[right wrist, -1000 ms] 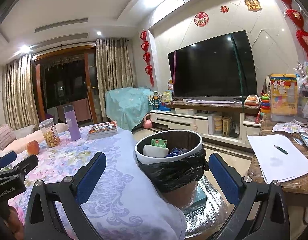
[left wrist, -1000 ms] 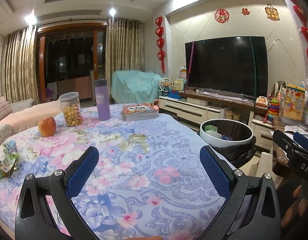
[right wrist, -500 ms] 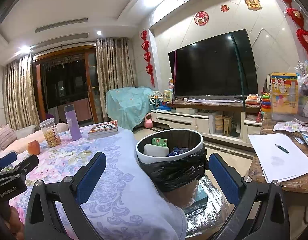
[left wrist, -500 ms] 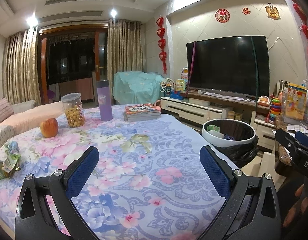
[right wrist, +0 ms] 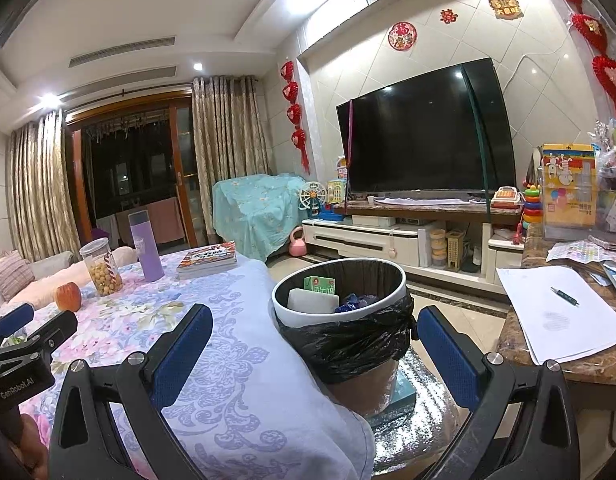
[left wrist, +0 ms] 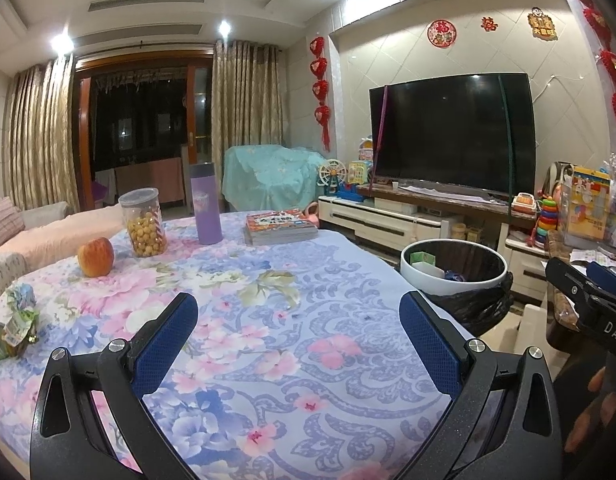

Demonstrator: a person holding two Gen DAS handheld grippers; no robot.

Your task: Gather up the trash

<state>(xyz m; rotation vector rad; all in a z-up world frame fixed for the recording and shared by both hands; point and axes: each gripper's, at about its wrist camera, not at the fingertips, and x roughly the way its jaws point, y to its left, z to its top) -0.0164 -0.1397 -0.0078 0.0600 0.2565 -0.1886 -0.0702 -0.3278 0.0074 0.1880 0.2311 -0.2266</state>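
A white-rimmed trash bin [right wrist: 392,280] with a black liner stands right of the table; a green carton [right wrist: 319,289], a white item and blue wrapper lie inside. It also shows in the left wrist view [left wrist: 493,279]. Crumpled green snack wrappers [left wrist: 10,330] lie on the floral tablecloth [left wrist: 268,320] at the far left. My left gripper [left wrist: 298,338] is open and empty above the table's near side. My right gripper [right wrist: 314,350] is open and empty, held in front of the bin.
On the table stand an apple [left wrist: 95,257], a jar of yellow snacks [left wrist: 143,222], a purple bottle [left wrist: 206,203] and a stack of books [left wrist: 279,226]. A marble-topped side table [right wrist: 568,364] with papers and a pen is at the right. A TV cabinet [right wrist: 388,236] stands behind.
Both grippers stay open and empty; the left view has shifted slightly, otherwise nothing moved.
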